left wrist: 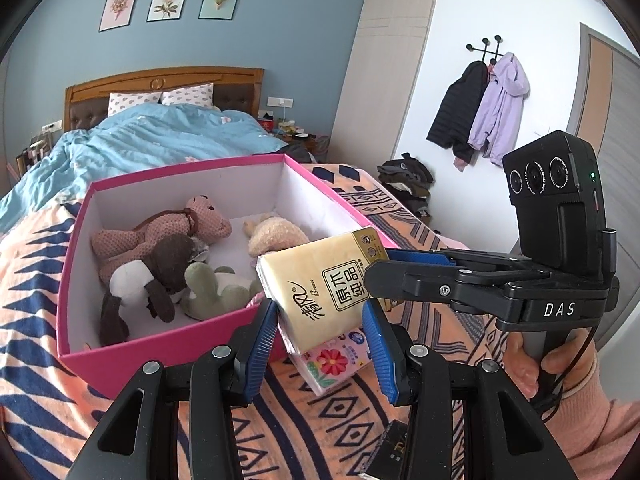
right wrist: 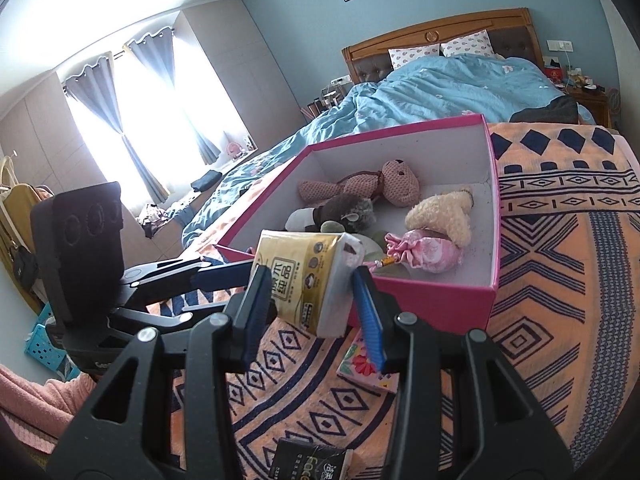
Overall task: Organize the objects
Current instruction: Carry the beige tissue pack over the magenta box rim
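Note:
A yellow tissue pack (left wrist: 320,280) hangs in the air just before the near wall of a pink box (left wrist: 168,344). My right gripper (right wrist: 312,300) is shut on the tissue pack (right wrist: 308,276); in the left wrist view it comes in from the right (left wrist: 380,268). My left gripper (left wrist: 320,340) is open, its blue pads either side of the pack's lower end, not clearly touching. The pink box (right wrist: 424,308) holds several plush toys (left wrist: 160,248) and a pink pouch (right wrist: 424,252). A flowered tissue pack (left wrist: 332,364) lies on the patterned blanket under the grippers.
The box stands on an orange and navy patterned blanket (right wrist: 560,280) on a bed. A dark packet (right wrist: 312,460) lies on the blanket at the near edge. A blue duvet (left wrist: 160,140) and a wooden headboard lie beyond. Coats (left wrist: 480,112) hang on the right wall.

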Available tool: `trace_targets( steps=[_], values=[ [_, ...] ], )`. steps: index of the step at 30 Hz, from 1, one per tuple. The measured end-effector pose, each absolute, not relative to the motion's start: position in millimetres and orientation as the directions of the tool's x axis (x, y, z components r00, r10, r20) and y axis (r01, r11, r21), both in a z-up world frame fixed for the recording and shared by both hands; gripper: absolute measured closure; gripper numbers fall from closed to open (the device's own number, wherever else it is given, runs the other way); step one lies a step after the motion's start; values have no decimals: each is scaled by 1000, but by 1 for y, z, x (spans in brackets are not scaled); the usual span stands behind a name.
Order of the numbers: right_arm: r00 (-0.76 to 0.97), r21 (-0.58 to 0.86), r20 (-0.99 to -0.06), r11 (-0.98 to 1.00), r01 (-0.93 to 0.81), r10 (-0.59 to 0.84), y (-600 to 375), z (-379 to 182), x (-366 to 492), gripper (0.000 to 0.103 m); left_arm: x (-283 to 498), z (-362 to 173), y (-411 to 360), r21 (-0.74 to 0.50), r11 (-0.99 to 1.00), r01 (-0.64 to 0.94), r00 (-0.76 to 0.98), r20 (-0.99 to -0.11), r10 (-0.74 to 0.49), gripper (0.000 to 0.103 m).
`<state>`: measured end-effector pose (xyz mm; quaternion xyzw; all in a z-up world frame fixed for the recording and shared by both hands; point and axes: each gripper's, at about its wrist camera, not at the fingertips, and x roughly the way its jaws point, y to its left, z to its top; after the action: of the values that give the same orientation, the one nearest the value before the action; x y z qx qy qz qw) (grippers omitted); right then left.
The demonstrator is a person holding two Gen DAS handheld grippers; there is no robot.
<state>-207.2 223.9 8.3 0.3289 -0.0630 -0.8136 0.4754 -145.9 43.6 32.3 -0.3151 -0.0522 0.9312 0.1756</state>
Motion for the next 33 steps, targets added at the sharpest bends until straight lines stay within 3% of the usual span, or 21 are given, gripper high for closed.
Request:
trace_targets(
  steps=[33],
  values=[
    [-335, 439, -460, -539, 719, -822, 213, 16, -243, 58, -179, 41, 37, -161, -947, -279, -753, -575, 320, 59]
  ],
)
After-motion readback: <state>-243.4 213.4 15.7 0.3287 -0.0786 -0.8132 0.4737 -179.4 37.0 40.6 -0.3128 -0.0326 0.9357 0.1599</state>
